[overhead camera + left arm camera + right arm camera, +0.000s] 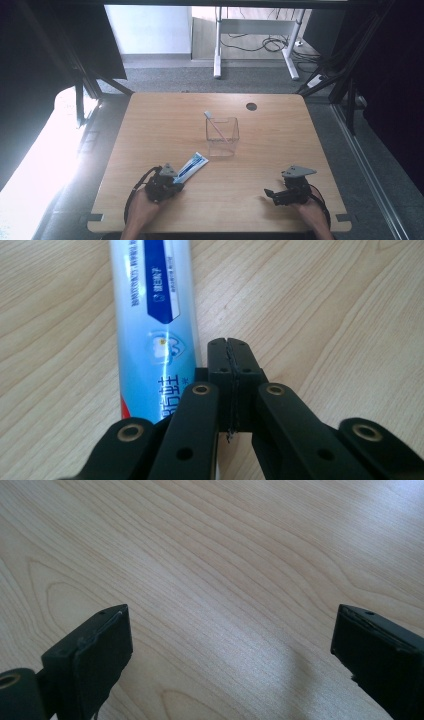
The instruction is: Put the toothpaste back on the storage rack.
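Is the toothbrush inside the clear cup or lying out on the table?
Inside. The toothbrush leans tilted in the clear cup, its head poking above the rim.

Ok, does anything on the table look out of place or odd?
Nothing spilled or broken. The toothpaste tube lies flat and slanted on the table, outside the clear cup where the toothbrush leans. The left gripper is shut beside the tube, not on it.
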`<state>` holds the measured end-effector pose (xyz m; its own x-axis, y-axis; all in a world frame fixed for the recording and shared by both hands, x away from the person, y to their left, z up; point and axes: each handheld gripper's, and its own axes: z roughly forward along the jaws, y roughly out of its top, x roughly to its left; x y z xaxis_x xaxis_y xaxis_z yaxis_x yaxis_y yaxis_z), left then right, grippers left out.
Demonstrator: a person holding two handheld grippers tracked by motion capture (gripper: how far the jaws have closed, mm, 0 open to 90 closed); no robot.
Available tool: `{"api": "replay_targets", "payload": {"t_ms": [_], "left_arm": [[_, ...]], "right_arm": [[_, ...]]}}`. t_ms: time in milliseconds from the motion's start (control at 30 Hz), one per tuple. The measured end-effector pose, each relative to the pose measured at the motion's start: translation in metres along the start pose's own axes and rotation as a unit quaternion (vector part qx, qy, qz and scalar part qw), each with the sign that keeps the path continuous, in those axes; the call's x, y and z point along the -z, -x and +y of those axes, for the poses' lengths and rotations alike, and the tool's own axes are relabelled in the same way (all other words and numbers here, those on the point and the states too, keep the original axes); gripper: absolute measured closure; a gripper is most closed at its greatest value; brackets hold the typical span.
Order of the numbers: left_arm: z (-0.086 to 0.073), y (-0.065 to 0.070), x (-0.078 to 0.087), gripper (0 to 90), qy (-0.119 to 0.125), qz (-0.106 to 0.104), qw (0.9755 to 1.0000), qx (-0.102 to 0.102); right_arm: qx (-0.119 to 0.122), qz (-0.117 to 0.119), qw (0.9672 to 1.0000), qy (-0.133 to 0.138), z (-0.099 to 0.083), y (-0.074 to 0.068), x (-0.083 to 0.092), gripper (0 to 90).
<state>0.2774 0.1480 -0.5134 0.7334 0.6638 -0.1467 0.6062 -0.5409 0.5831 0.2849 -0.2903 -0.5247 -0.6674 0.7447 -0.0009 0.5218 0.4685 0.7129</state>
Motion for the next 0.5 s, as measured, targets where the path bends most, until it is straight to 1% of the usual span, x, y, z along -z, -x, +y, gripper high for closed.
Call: {"api": "replay_targets", "payload": {"t_ms": [33, 133, 200, 233, 267, 300, 433, 500], "left_arm": [[0.000, 0.000, 0.000, 89.7, 0.002, -0.001, 1.0000, 0.004], [0.002, -0.001, 0.001, 89.3, 0.003, -0.006, 1.0000, 0.004], [0.005, 0.000, 0.006, 85.5, 0.011, -0.015, 0.9998, 0.006], [0.005, 0.000, 0.006, 82.9, 0.011, -0.015, 0.9998, 0.006], [0.007, 0.000, 0.007, 82.9, 0.010, -0.011, 0.9999, 0.003], [0.009, 0.001, 0.009, 81.0, 0.007, -0.006, 1.0000, -0.003], [0.016, 0.000, 0.015, 75.6, 0.002, 0.008, 1.0000, -0.002], [0.019, -0.003, 0.017, 72.7, -0.003, 0.017, 0.9999, -0.002]], "right_arm": [[0.000, 0.000, 1.0000, 0.000, 0.000, 0.000, 0.000, 3.0], [0.001, 0.000, 1.0000, 0.000, 0.000, 0.000, 0.000, 3.0], [0.000, 0.000, 1.0000, 0.000, 0.000, 0.000, 0.000, 3.0], [0.000, 0.000, 1.0000, 0.000, 0.000, 0.000, 0.000, 3.0], [0.000, -0.001, 1.0000, 0.000, 0.000, 0.001, 0.000, 3.1], [-0.001, -0.001, 1.0000, 0.000, 0.000, 0.001, 0.000, 3.2], [-0.001, -0.002, 1.0000, 0.001, 0.000, 0.001, 0.001, 3.2], [0.000, -0.001, 1.0000, 0.002, 0.000, 0.001, 0.001, 3.2]]}}
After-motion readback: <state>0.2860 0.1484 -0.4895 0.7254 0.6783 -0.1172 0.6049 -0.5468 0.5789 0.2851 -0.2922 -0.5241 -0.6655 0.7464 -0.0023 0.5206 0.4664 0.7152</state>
